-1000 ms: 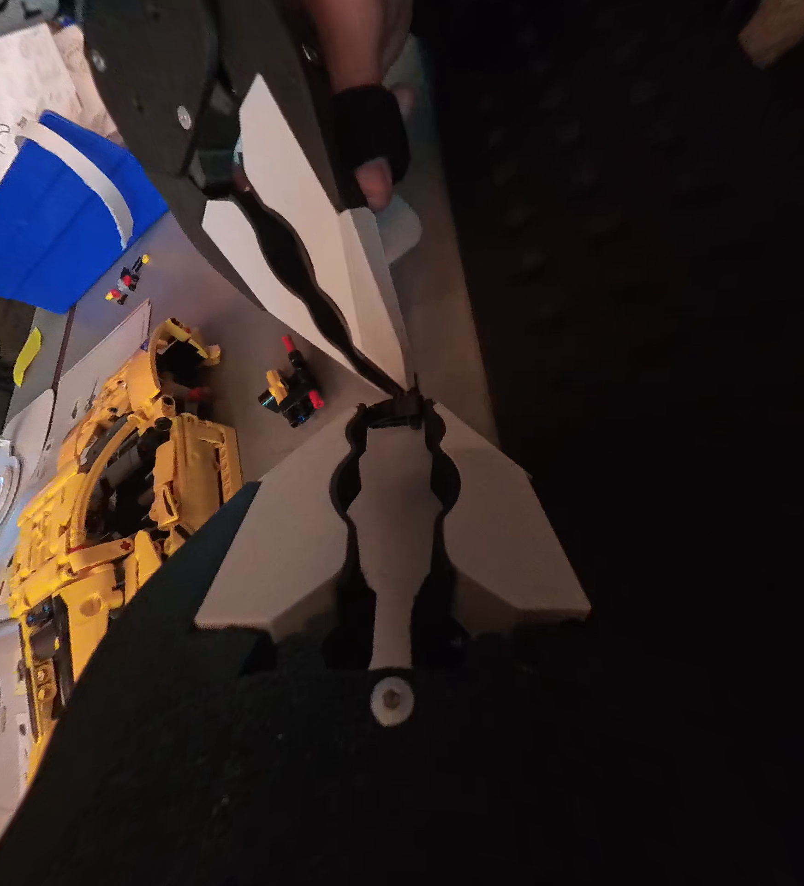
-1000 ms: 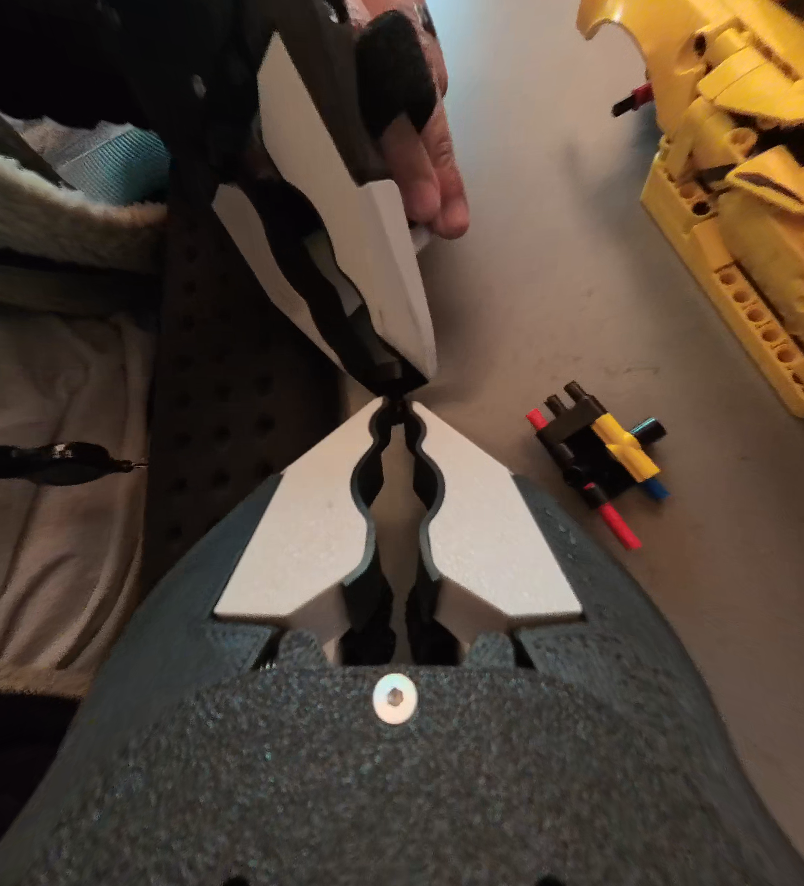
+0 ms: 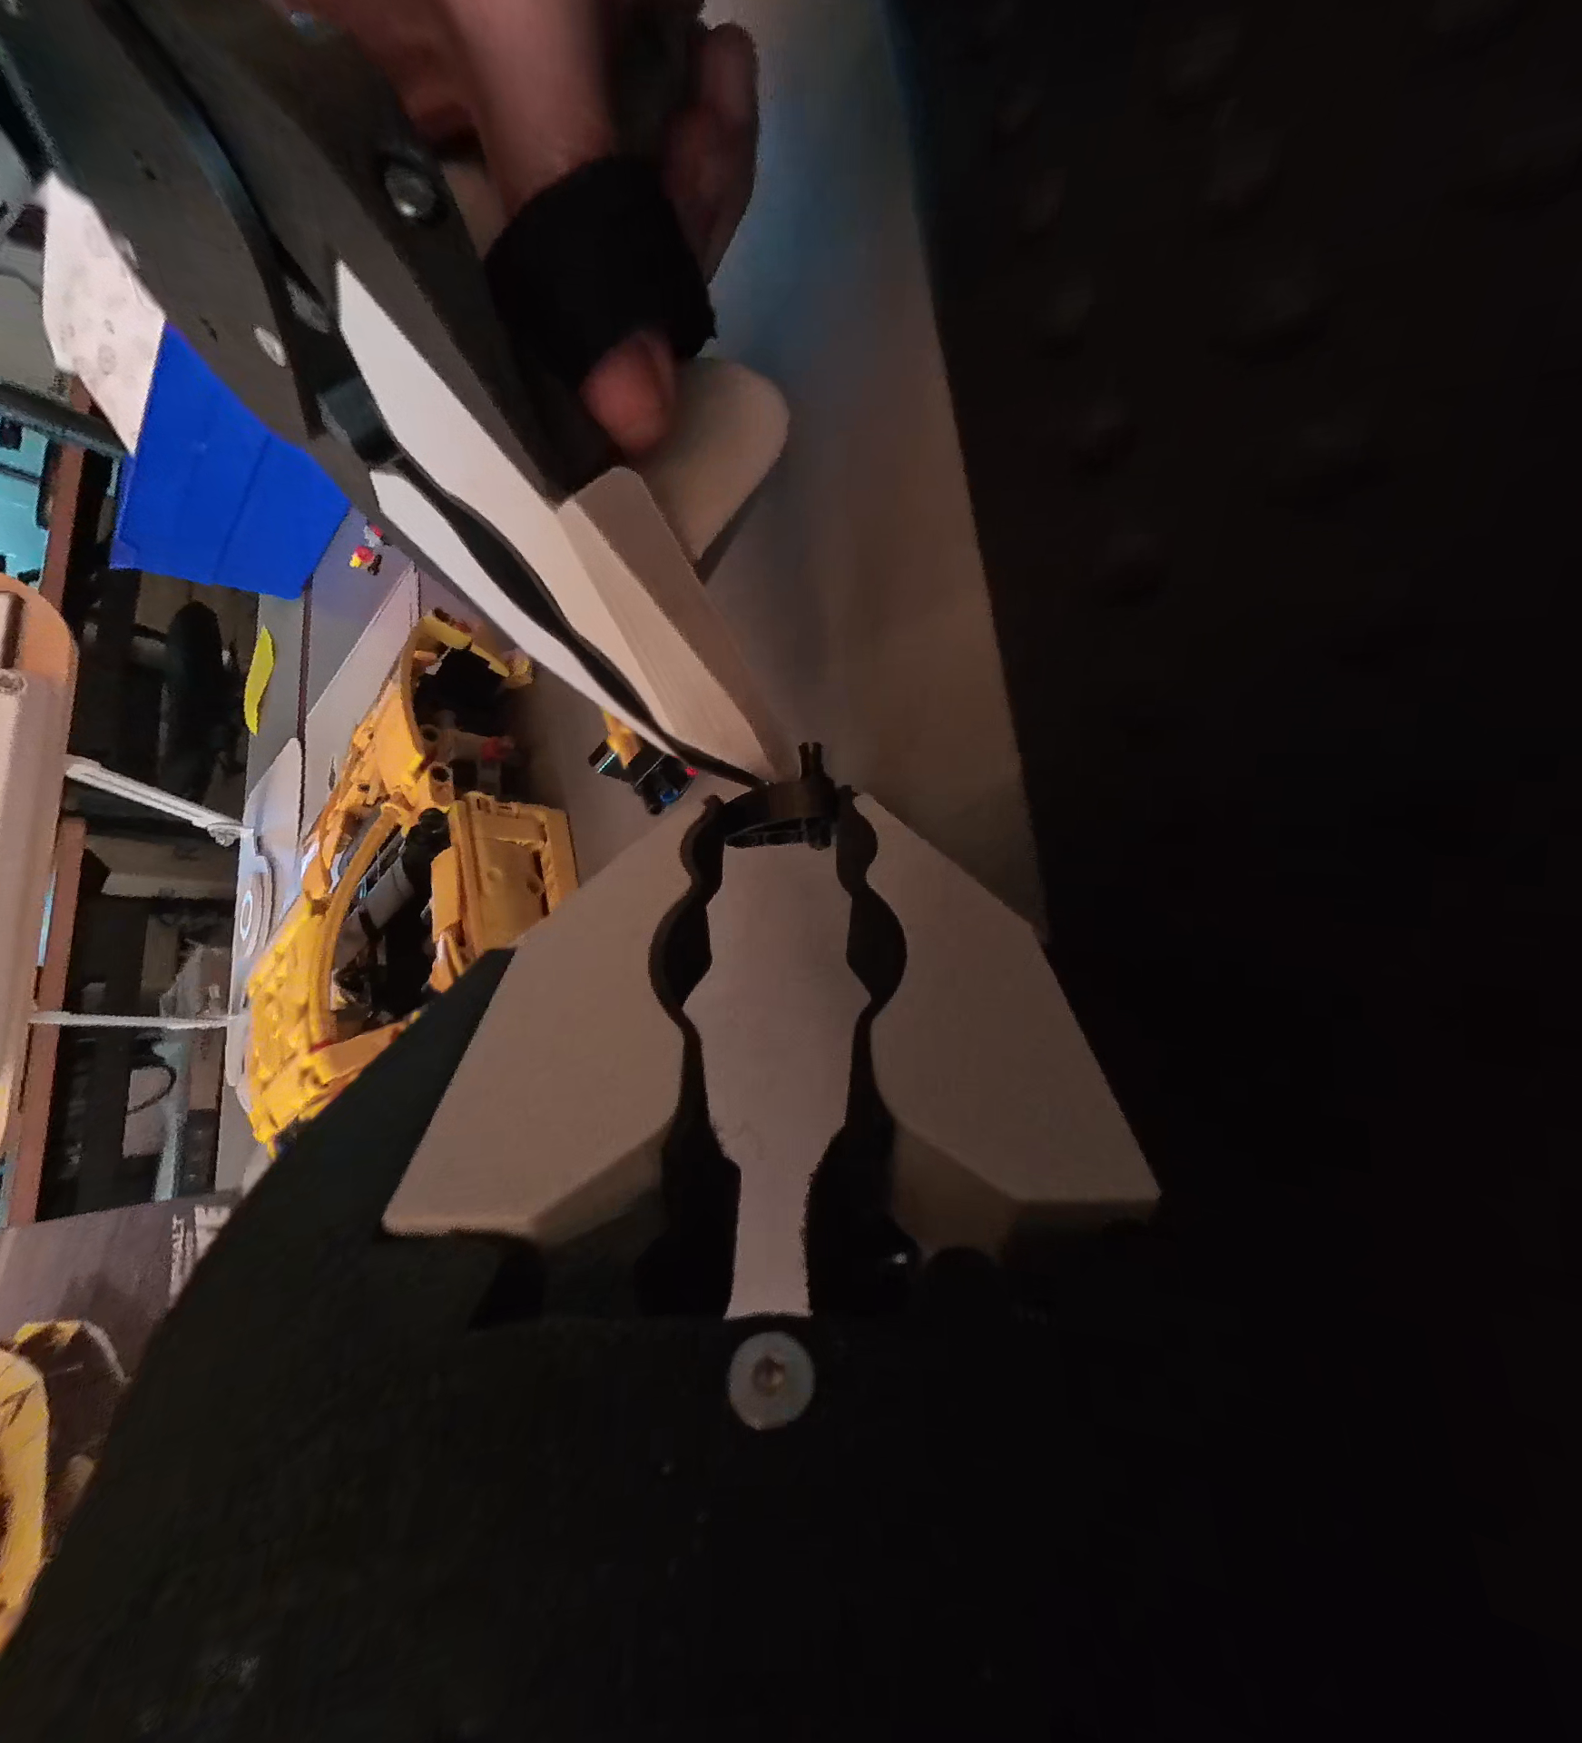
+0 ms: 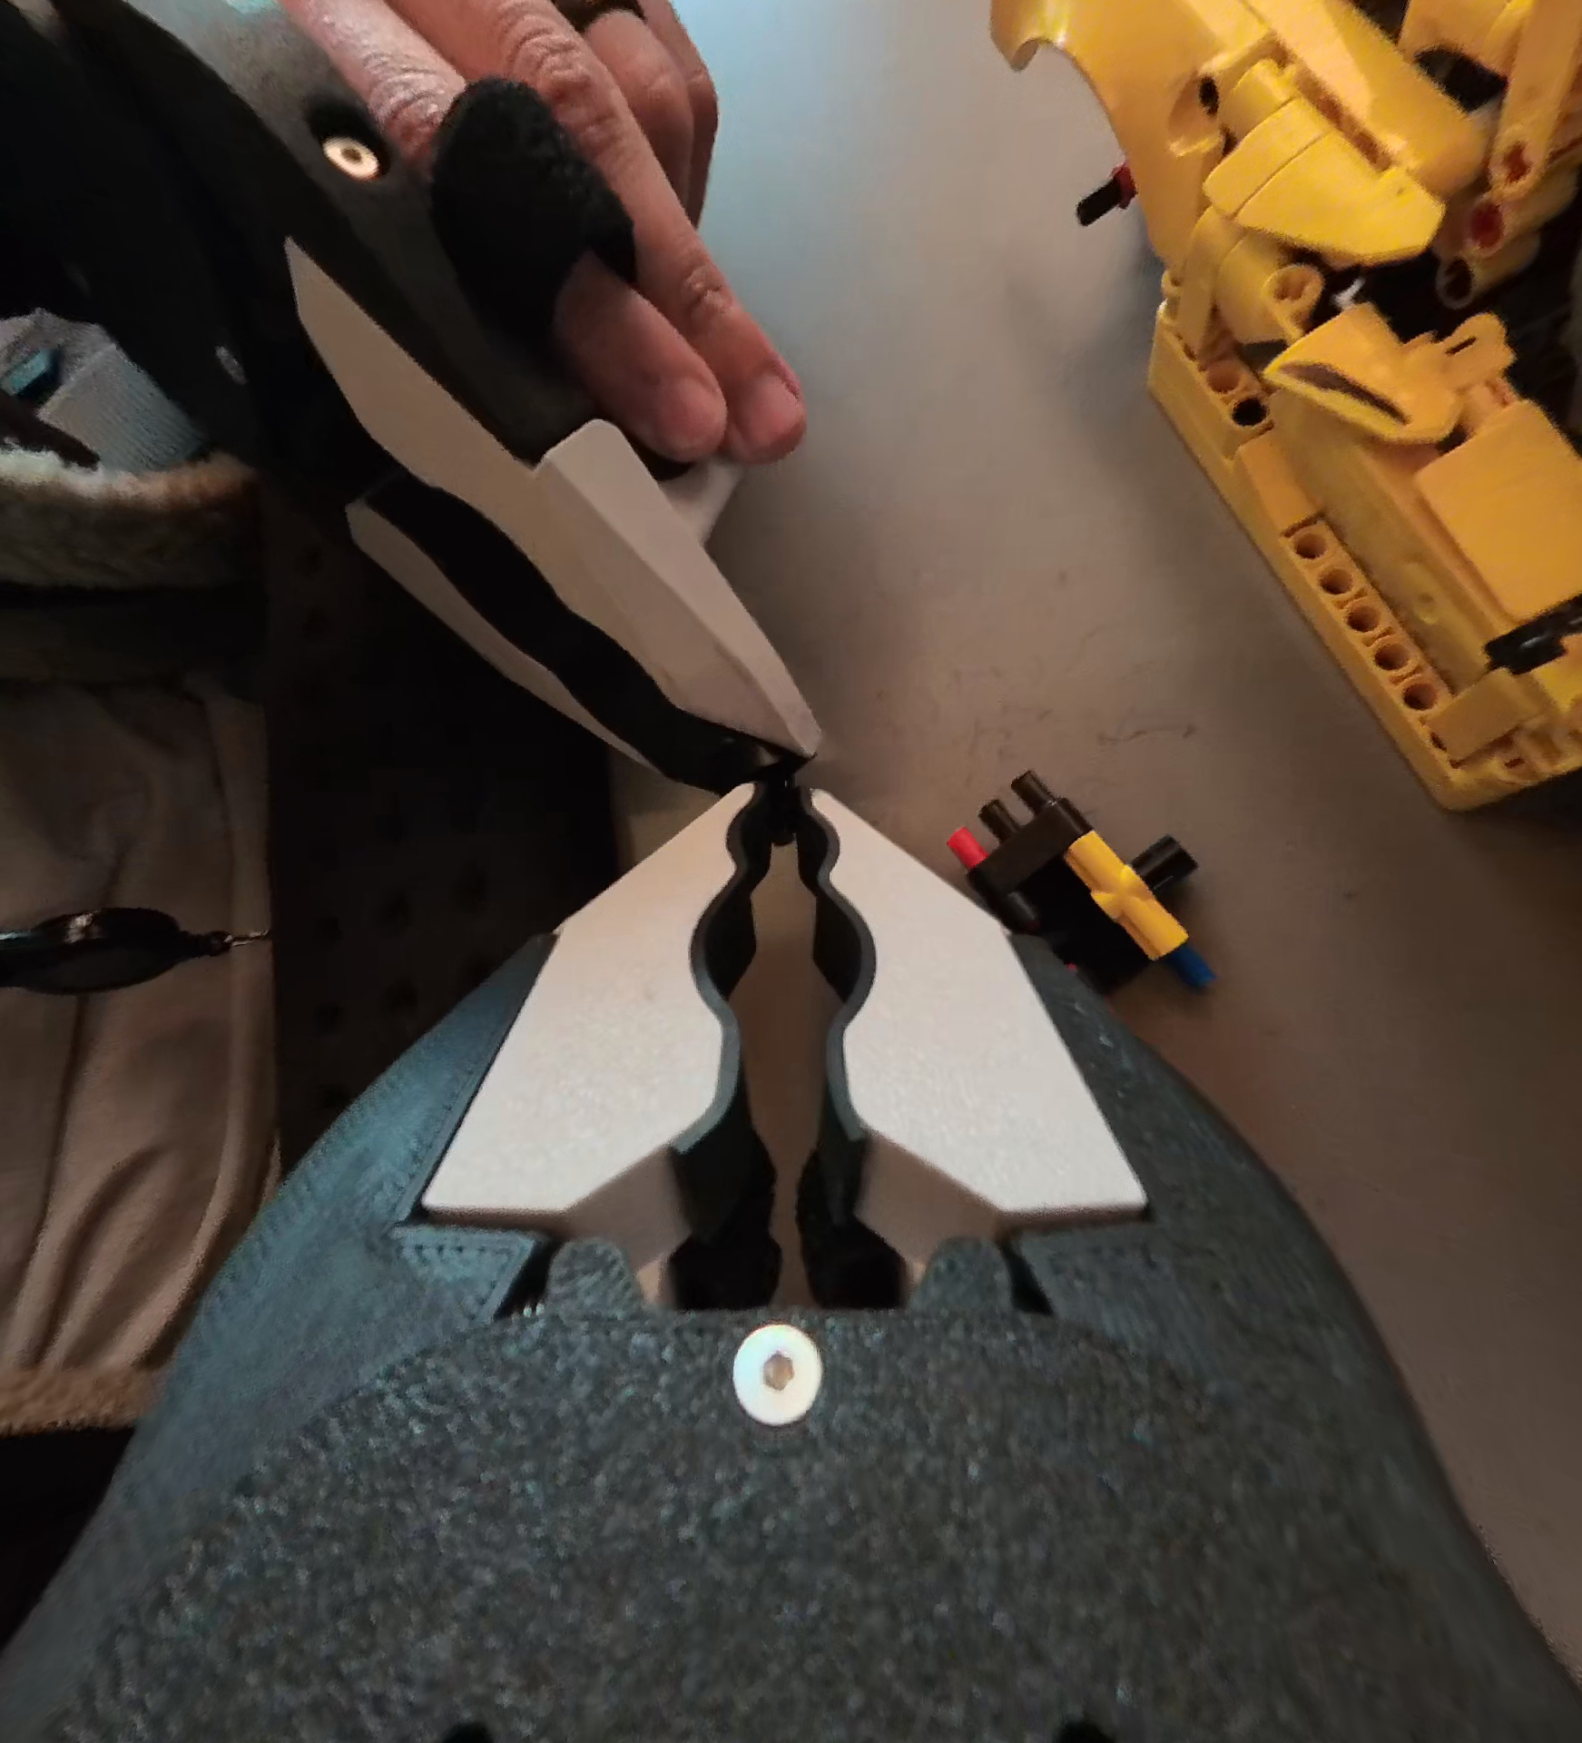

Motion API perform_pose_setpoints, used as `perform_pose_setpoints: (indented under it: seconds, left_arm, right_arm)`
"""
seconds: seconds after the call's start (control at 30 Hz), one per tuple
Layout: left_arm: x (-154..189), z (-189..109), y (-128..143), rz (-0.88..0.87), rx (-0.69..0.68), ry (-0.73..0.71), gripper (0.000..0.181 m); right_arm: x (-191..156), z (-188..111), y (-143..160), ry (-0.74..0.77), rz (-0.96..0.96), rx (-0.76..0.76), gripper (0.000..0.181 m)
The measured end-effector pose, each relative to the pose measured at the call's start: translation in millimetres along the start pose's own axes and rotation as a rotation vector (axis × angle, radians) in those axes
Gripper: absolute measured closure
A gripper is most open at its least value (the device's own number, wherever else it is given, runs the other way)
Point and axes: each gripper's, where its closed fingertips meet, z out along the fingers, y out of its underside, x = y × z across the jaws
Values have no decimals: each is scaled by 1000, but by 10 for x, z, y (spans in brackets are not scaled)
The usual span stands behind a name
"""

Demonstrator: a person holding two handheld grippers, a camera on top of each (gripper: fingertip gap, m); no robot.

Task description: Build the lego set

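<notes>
A small black lego piece [image 3: 782,811] is held between the tips of the left gripper [image 3: 779,819], above the front edge of the grey worktop [image 3: 872,585]. The jaws stand a little apart, only as wide as this piece, and they clamp it from both sides. The right gripper [image 4: 779,813] meets it tip to tip; its jaws are nearly closed on a tiny black pin [image 4: 781,819], which points toward the black piece. I cannot tell whether the pin is already inside the piece.

Just beside the two grippers, a small sub-assembly [image 4: 1084,891] in black and yellow with red and blue pins lies on the worktop. Farther toward the back stands the big yellow lego vehicle [image 4: 1390,415], partly built, well apart from the grippers. A blue bin [image 3: 221,481] is near the far corner of the worktop. A hand [image 4: 636,255] with a black finger strap holds the left gripper.
</notes>
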Motion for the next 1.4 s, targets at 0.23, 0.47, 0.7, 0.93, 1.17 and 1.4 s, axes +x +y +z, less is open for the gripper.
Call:
perform_pose_setpoints:
  seconds: [0.23, 0.47, 0.7, 0.93, 1.17, 1.4]
  left_arm:
    - [-65, -52, -43, -61, 50, -6, 158]
    - [-167, -175, -253, 1, 170, -94, 158]
    - [-224, -292, -466, -90, 314, -72, 163]
    - [-337, -384, -502, -250, 406, -50, 163]
    - [-248, -190, -159, -231, 200, -29, 163]
    - [-460, -272, -145, -537, 290, 14, 163]
  right_arm:
    - [-16, -38, -69, 11, -46, 97, 178]
    - [-187, -221, -149, -273, 54, 236, 178]
    - [-332, -339, -230, -473, 108, 290, 178]
    - [-372, -419, -328, -486, 99, 363, 178]
    - [33, -283, -100, -82, 3, 217, 177]
    - [81, -259, 208, 143, -191, 72, 177]
